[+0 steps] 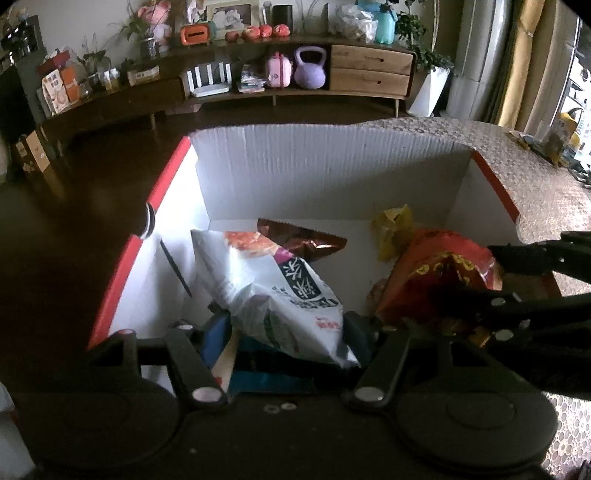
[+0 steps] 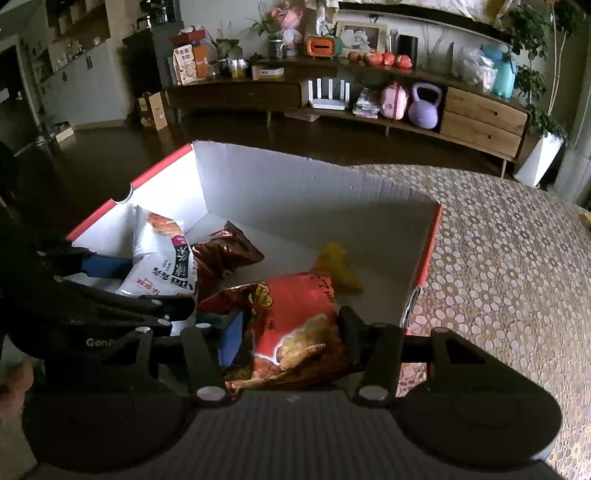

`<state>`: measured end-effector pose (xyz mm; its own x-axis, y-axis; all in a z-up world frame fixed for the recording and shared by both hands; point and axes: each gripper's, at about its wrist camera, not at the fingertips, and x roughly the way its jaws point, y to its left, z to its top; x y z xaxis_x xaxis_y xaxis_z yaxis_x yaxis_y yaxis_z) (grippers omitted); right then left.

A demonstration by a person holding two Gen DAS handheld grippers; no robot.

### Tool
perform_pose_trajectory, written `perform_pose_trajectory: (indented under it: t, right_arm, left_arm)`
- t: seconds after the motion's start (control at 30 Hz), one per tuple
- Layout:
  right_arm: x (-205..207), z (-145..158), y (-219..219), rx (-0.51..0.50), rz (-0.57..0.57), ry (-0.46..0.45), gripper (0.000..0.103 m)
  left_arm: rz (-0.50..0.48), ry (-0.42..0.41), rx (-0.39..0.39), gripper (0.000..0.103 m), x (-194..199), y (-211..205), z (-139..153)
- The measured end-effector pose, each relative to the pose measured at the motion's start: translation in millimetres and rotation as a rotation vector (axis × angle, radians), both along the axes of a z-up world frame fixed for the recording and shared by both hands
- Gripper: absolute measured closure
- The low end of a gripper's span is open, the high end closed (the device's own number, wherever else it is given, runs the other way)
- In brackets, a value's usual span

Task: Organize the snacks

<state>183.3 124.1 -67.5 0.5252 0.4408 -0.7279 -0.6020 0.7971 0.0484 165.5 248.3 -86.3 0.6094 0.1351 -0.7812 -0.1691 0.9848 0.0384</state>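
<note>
Inside the box [image 1: 332, 177], left tongs [image 1: 284, 328] hold the white bag [image 1: 266, 288]; right tongs [image 2: 288, 336] hold the red bag [image 2: 295, 325]. Both bags look light, soft, crinkly; pinch the flat top edge.

Left hand-held gripper [image 1: 284, 332] & right hand-held gripper [image 2: 288, 339] angled down, jaws partly apart.

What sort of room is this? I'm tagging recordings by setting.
Most likely a home living room: a long low wooden sideboard holds a framed picture, potted plants and fruit, a purple kettlebell sits on its shelf, and a patterned tablecloth covers the table.
</note>
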Motion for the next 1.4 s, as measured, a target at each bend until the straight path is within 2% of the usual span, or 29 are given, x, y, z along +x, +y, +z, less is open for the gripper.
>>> perform_pose_trajectory:
  t: [0.13,0.17,0.2,0.3,0.37,0.53,0.7,1.1,1.33,1.4]
  right_arm:
    - [-4.0,3.1,-0.5,0.000,0.017,-0.013,0.036]
    - [-4.7,3.5,-0.4,-0.001,0.015,-0.015,0.029]
    - [-6.0,3.7,-1.6,0.004,0.018,-0.015,0.029]
    - [-10.4,4.0,-3.6,0.007,0.024,-0.010,0.028]
    - [-13.1,5.9,-6.7,0.014,0.022,-0.015,0.028]
    - [-20.6,14.7,-17.0,0.039,0.009,-0.018,0.026]
    - [-31.0,26.6,-31.0,0.075,-0.001,-0.028,0.024]
    - [-74.1,60.7,-72.2,0.175,0.011,-0.098,0.019]
    - [-101.7,78.0,-100.5,0.252,0.003,-0.130,0.018]
    - [-108.0,81.7,-107.5,0.284,-0.004,-0.124,0.009]
  left_arm:
    - [0.009,-0.005,-0.002,0.036,-2.9,-0.2,-0.7]
    - [0.008,-0.008,0.001,0.035,-3.9,-1.1,-1.0]
    - [0.005,-0.011,0.003,0.034,-3.5,-1.9,-0.5]
    - [0.007,-0.032,0.025,0.022,-7.2,-6.0,1.6]
    - [0.023,-0.038,0.042,0.010,-8.7,-5.9,3.0]
    - [0.034,-0.089,0.015,0.001,-19.6,-4.5,12.8]
    - [0.041,-0.142,-0.005,0.000,-33.4,-9.9,27.7]
    - [-0.011,-0.288,0.009,0.000,-79.9,-41.4,72.4]
    - [-0.029,-0.343,-0.031,0.000,-107.9,-57.0,89.8]
    - [-0.022,-0.351,-0.031,0.000,-115.7,-60.9,93.4]
